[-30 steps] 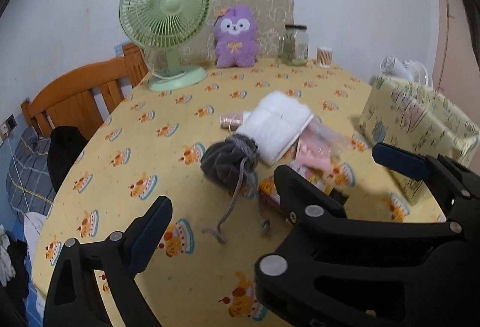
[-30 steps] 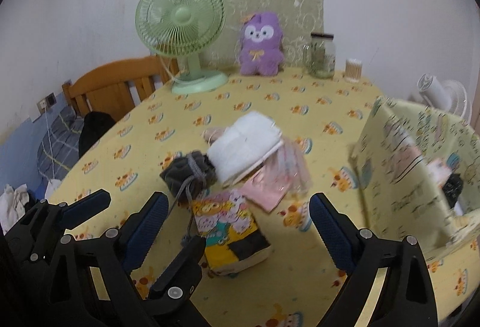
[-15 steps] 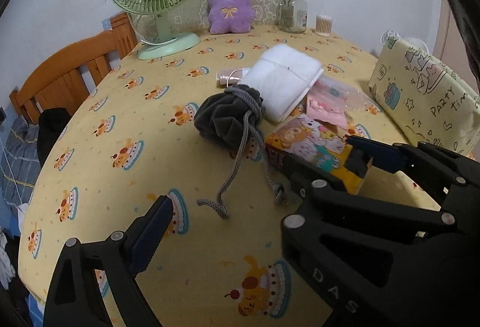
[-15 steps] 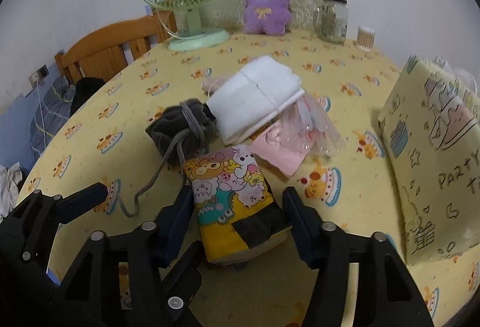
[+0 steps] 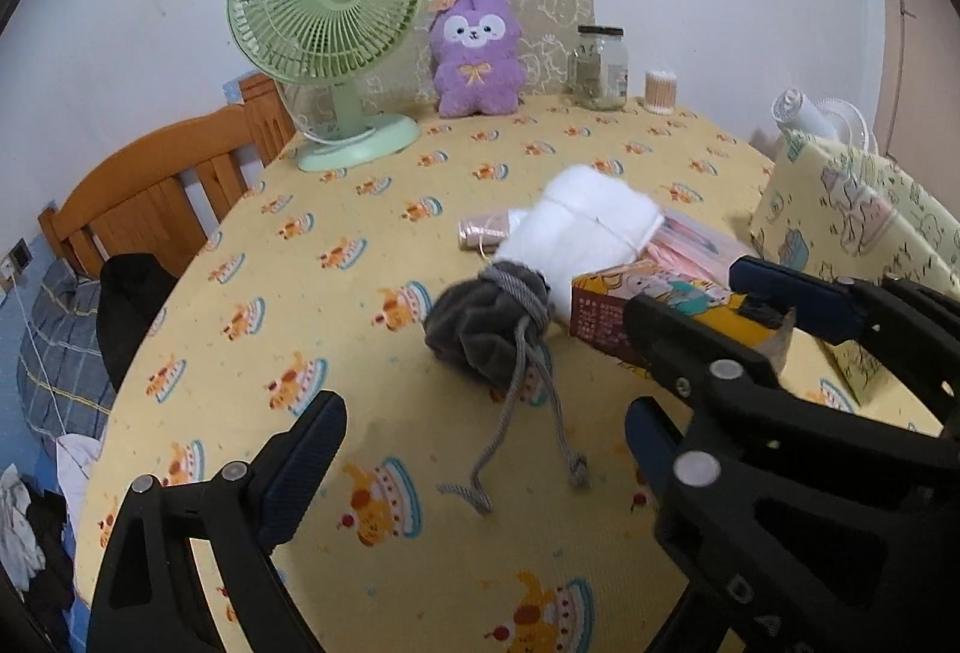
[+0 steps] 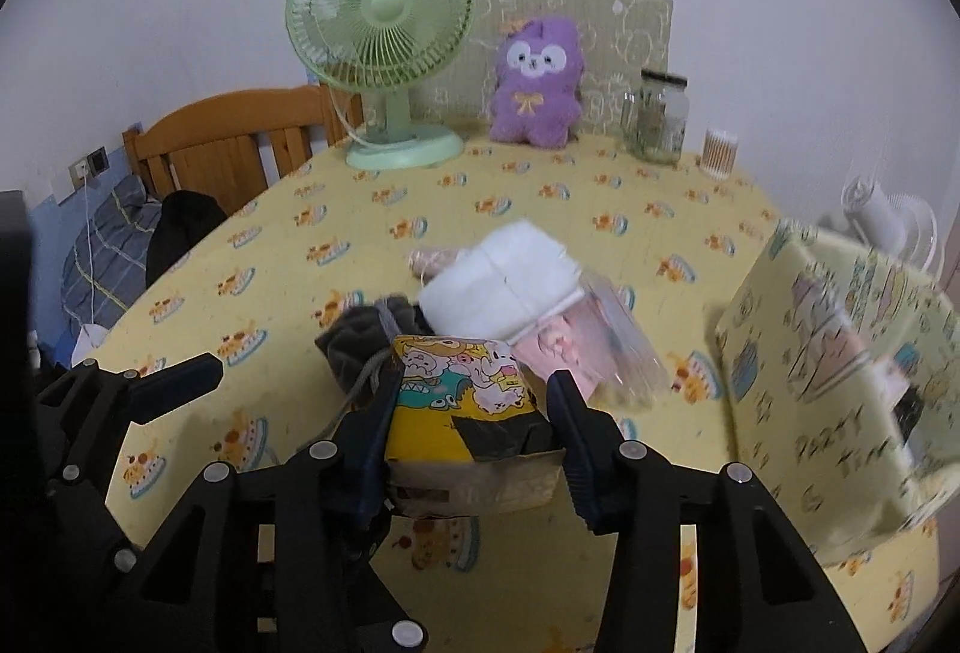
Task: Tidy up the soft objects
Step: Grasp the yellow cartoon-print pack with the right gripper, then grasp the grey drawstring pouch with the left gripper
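A yellow cartoon-printed tissue pack (image 6: 462, 389) sits between the pads of my right gripper (image 6: 474, 389), whose jaws are closing and press on both its sides. The left wrist view shows the pack (image 5: 654, 305) tilted, in the right gripper (image 5: 696, 293). Behind it lie a grey drawstring pouch (image 5: 486, 323), a white folded towel (image 5: 582, 227) and a pink item in a clear bag (image 6: 576, 347). My left gripper (image 5: 480, 449) stands open low over the tablecloth, with only the pouch's cord ends seen between its fingers.
A yellow gift bag (image 6: 828, 353) stands at the right. At the back are a green fan (image 5: 327, 23), a purple plush (image 5: 477, 53), a glass jar (image 5: 600, 65) and a cotton swab tub (image 5: 660, 83). A wooden chair (image 5: 156, 197) is left of the table.
The right gripper's jaws came in from wide apart onto the tissue pack's sides. The pack now sits tilted in them, off its earlier flat spot. The left gripper stays open.
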Available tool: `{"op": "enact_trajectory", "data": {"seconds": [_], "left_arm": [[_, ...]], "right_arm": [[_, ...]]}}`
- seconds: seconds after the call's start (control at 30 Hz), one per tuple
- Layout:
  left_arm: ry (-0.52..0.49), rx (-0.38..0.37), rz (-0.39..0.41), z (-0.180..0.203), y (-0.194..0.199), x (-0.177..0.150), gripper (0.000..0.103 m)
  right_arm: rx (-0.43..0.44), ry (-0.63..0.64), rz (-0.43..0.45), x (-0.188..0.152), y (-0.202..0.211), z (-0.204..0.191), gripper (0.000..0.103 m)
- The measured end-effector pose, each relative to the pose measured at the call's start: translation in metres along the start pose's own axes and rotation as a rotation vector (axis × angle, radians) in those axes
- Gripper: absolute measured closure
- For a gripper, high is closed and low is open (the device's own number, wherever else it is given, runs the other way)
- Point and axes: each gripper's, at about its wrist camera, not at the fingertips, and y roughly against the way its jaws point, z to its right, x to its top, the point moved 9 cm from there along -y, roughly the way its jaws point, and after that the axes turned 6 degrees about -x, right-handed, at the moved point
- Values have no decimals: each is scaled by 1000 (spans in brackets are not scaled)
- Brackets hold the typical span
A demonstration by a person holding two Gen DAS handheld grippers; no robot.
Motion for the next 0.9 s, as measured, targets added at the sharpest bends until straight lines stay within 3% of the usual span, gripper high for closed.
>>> {"op": "enact_trajectory", "data": {"seconds": [0.37,0.6,0.7,0.87,0.9], "left_arm": [[-9,20,30,0,-20,33,8],[9,16,-3,-5,-46,44,10],[20,14,-26,-7,-57,43,15],[24,-10,-98,-7,-74,34,38],[28,-17,-102,-6,-75,33,38]], "right_arm": [[-64,-56,44,25,-9,21,52],[-87,-76,46,35,-25,29,52],[-93,-72,45,37,-32,30,52],[-97,-75,18,32,-43,32,52],[-93,-76,14,31,-44,32,52]]}}
